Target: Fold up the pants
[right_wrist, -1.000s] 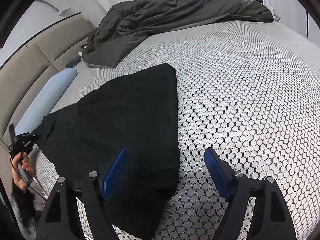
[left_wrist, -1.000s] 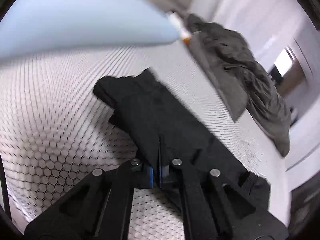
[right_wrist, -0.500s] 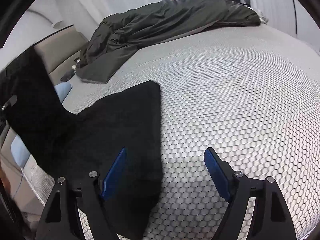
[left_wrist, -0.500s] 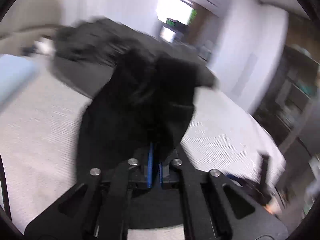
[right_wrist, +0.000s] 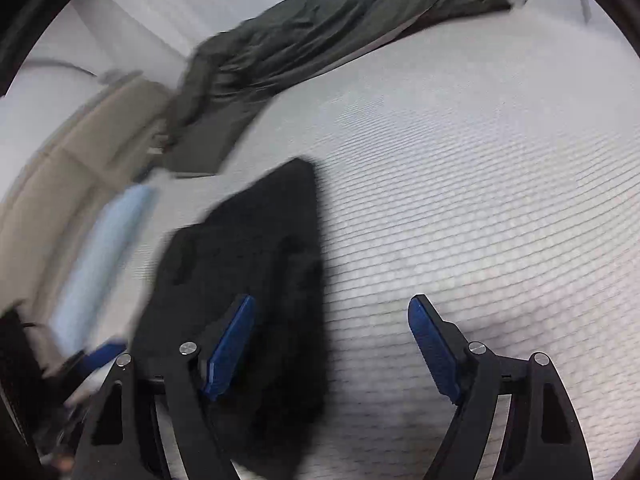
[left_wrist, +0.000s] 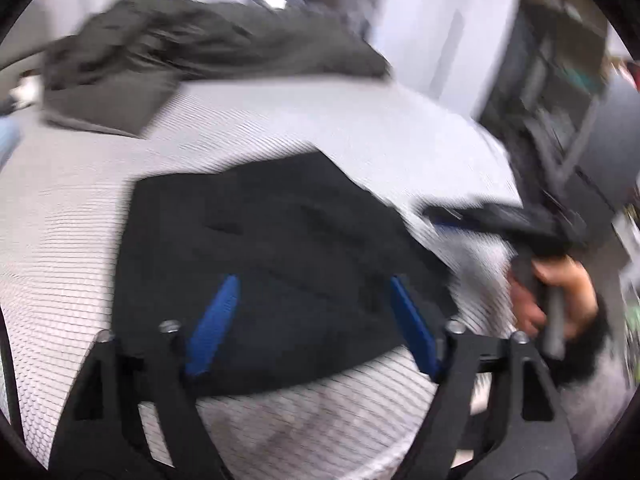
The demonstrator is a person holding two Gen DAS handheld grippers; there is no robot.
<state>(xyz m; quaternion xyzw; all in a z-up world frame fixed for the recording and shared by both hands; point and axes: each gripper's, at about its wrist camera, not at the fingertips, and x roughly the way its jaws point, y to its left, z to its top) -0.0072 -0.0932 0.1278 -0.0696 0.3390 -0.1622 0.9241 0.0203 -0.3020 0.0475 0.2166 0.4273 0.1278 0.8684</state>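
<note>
Black pants (left_wrist: 276, 256) lie folded, flat on bed (left_wrist: 72, 208). Left tool (left_wrist: 316, 312) opening wide above pants, nothing gripped. Right tool (right_wrist: 332, 340) apart, empty, beside pants edge. Grey blanket (right_wrist: 320, 40) heaped far behind. Blue pillow (right_wrist: 100, 248) beside pants. Nothing blocks way.

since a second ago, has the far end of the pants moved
Yes. The pants were spread toward the blue pillow; that end has been folded over, away from the pillow, onto the near half.

The honeycomb-patterned bed (right_wrist: 460, 184) is carrying folded black pants (right_wrist: 256, 264) near, a grey duvet (right_wrist: 320, 40) far, and a pale-blue pillow (right_wrist: 100, 256) left.
</note>
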